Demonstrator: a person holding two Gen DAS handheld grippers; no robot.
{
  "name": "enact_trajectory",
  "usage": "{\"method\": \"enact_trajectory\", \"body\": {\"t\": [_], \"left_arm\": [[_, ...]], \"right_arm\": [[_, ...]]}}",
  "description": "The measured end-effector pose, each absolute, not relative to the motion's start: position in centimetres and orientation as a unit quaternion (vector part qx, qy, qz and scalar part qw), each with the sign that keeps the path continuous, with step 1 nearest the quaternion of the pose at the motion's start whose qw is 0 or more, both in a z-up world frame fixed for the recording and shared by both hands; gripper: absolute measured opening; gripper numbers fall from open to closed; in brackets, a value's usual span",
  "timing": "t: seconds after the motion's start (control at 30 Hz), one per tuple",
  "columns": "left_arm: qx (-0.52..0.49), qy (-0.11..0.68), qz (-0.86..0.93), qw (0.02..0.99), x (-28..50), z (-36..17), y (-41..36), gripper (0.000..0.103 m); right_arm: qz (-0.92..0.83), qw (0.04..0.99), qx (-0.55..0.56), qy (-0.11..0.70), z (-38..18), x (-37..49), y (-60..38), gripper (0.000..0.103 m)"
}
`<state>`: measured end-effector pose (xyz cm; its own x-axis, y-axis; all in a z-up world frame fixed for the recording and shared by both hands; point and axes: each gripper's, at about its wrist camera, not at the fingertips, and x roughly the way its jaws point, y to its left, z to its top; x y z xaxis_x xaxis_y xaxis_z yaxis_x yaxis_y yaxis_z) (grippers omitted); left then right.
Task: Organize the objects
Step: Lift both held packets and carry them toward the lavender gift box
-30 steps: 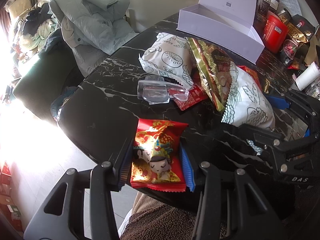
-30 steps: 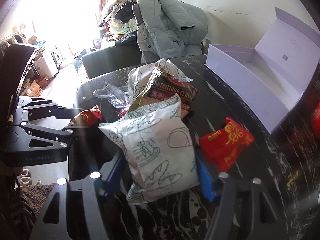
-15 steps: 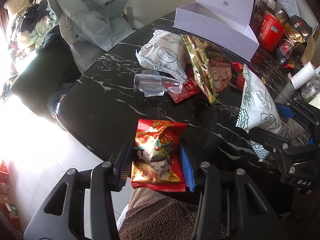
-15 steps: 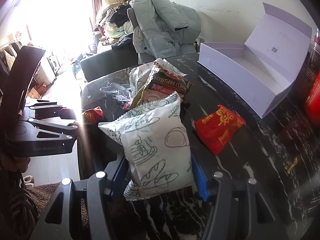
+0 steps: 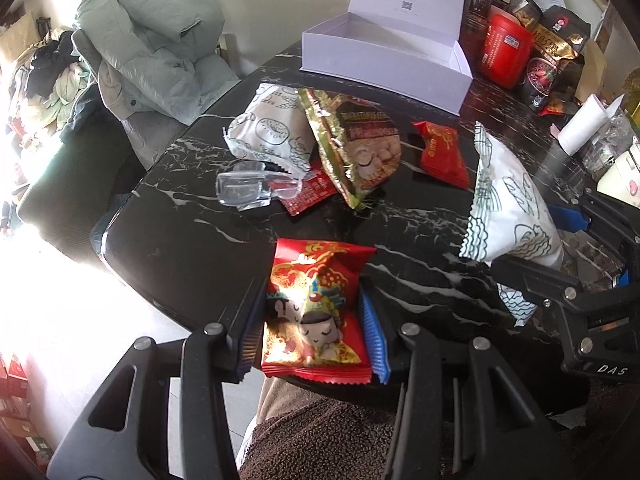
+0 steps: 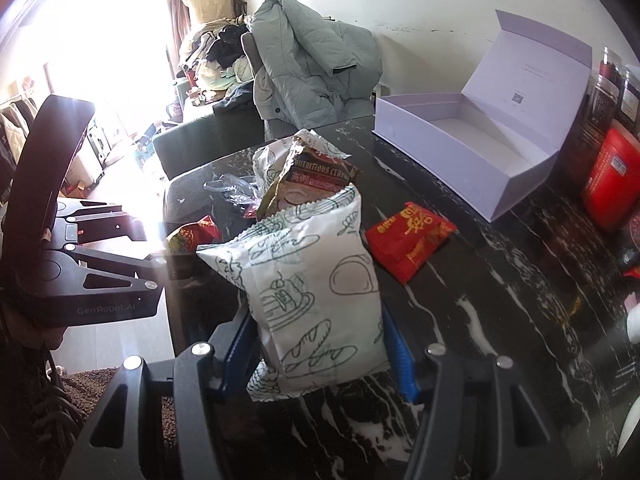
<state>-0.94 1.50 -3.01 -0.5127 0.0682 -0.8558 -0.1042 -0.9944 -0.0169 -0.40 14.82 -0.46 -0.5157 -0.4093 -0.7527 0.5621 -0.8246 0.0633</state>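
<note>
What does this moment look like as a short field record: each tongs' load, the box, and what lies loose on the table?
left tongs: shut on red cartoon snack packet
right tongs: shut on white illustrated bag
lavender box: lid open, nothing visible inside
loose on black marble table: second white bag, gold-edged snack bag, small red packet, clear plastic tray

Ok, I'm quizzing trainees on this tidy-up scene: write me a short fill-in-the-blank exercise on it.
1. The left gripper holds a ____ snack packet with a cartoon figure.
2. The right gripper holds a ____ packet with line drawings.
3. The lavender box stands with its lid ____.

Missing words: red; white; open
</note>
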Motion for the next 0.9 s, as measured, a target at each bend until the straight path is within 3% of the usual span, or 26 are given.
{"method": "enact_trajectory", "body": {"t": [0.9], "left_arm": [[-0.47, 0.096, 0.858, 0.186, -3.1, -1.8, 9.9, 0.043]], "right_arm": [[-0.892, 0.177, 0.413, 0.053, 1.2, 1.4, 20.0, 0.061]]}}
